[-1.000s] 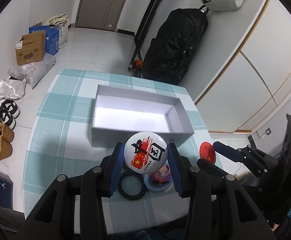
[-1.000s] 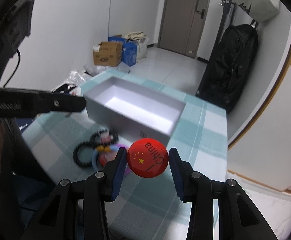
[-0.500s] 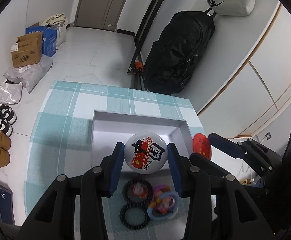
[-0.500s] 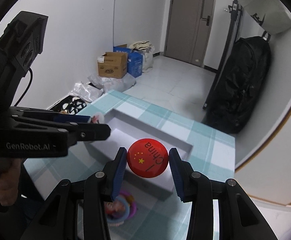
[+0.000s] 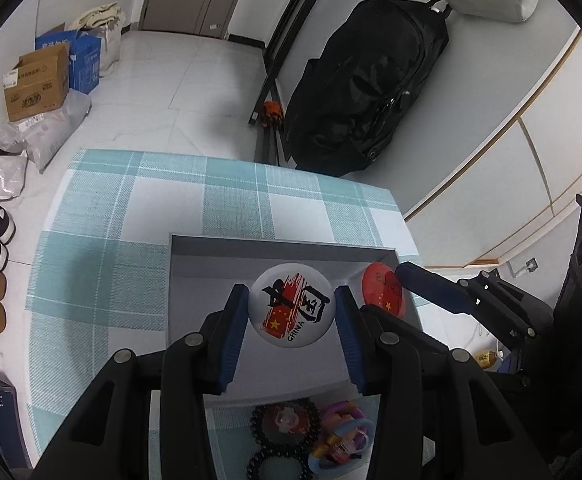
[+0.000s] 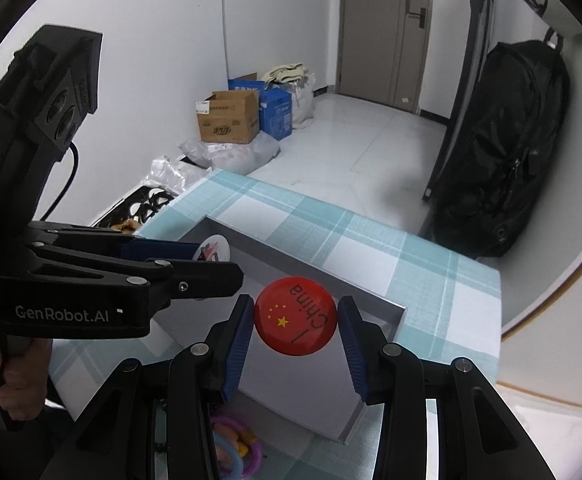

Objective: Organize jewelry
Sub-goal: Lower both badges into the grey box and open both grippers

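Two grippers are pinching light, stiff, slippery badges by their rims at frame centre: left gripper (image 5: 292,312) holding the white badge (image 5: 292,312), right gripper (image 6: 295,316) the red badge (image 6: 295,316).

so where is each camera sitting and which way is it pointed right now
Left wrist view: sits on the left tool, looking down and forward over the grey box on the checked cloth; its two fingers clamp a white badge, and the right tool comes in from the right.
Right wrist view: sits on the right tool, facing the box and the door; its fingers clamp a red badge; the left tool and a hand show at left.
Shared: box, both badges, cloth, black bag.
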